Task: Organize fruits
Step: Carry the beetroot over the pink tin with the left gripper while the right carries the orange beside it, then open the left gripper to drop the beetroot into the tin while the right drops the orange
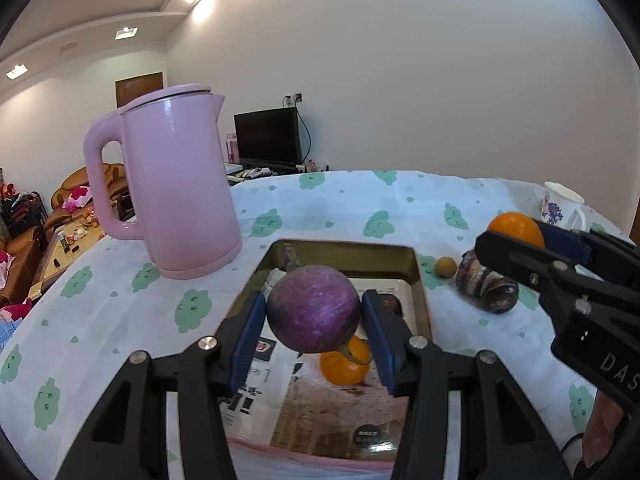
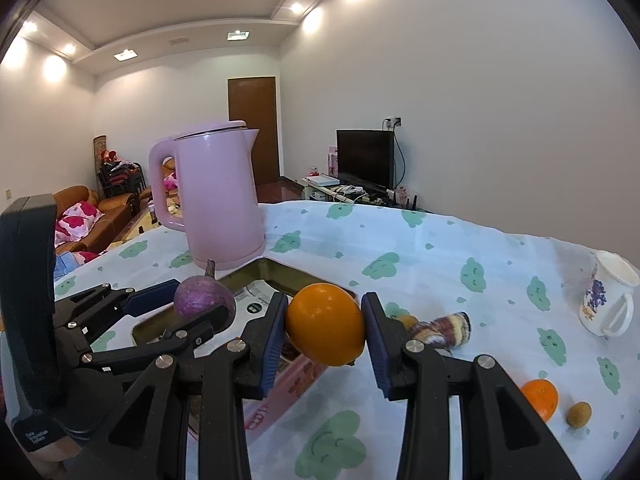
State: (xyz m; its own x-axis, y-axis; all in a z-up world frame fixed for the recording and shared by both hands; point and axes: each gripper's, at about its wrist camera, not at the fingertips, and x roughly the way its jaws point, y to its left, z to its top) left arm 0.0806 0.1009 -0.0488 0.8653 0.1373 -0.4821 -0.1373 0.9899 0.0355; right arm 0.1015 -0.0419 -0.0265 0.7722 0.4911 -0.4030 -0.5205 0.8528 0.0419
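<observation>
My left gripper (image 1: 314,320) is shut on a round purple fruit (image 1: 313,308) and holds it above the gold-rimmed tray (image 1: 420,276). An orange (image 1: 345,366) lies in the tray below it. My right gripper (image 2: 325,330) is shut on another orange (image 2: 325,324), held above the table beside the tray (image 2: 276,270). In the right wrist view the left gripper (image 2: 200,312) with the purple fruit (image 2: 203,300) is at the left. In the left wrist view the right gripper (image 1: 520,240) and its orange (image 1: 516,228) are at the right.
A pink kettle (image 1: 176,184) stands behind the tray on the left. A purple-striped fruit (image 1: 486,284) and a small brown fruit (image 1: 445,267) lie right of the tray. A white mug (image 2: 608,296), another orange (image 2: 540,398) and a small brown fruit (image 2: 579,415) are at the right.
</observation>
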